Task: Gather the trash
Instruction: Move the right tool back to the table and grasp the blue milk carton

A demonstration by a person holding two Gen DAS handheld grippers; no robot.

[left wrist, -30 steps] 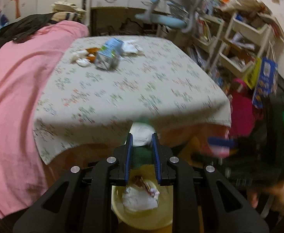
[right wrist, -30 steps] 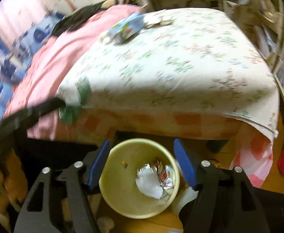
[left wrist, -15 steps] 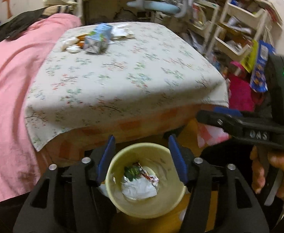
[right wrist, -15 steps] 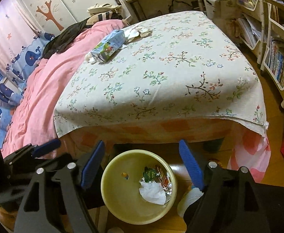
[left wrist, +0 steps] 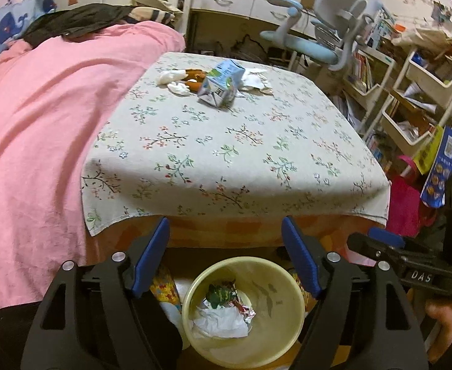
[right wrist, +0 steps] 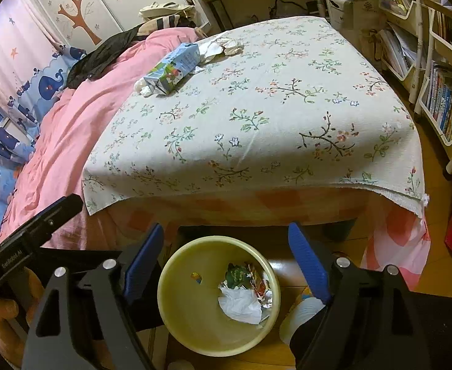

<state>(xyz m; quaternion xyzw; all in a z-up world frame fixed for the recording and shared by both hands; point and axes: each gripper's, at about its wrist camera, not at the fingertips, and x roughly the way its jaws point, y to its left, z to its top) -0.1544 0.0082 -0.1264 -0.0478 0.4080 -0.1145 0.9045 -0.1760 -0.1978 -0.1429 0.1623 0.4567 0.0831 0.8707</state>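
A yellow waste bin (left wrist: pixel 290 326) stands on the floor in front of the table; it also shows in the right wrist view (right wrist: pixel 182 317). It holds white paper (left wrist: pixel 222 323), a green wrapper (left wrist: pixel 219 294) and foil. My left gripper (left wrist: pixel 226 234) is open and empty above the bin. My right gripper (right wrist: pixel 227 237) is open and empty above it too. A blue milk carton (left wrist: pixel 222 83) lies on its side at the table's far end, also in the right wrist view (right wrist: pixel 173 71). Crumpled tissues (left wrist: pixel 176 81) and paper scraps (left wrist: pixel 256 81) lie around it.
The table carries a floral cloth (left wrist: pixel 226 141). A pink blanket (left wrist: pixel 40 123) lies to its left. A desk chair (left wrist: pixel 321 37) and cluttered shelves (left wrist: pixel 417 92) stand at the back and right. The right gripper's body (left wrist: pixel 411 262) shows at the lower right.
My left gripper opened and let the green wrapper fall into the bin. Both grippers have drawn back and up a little from the bin.
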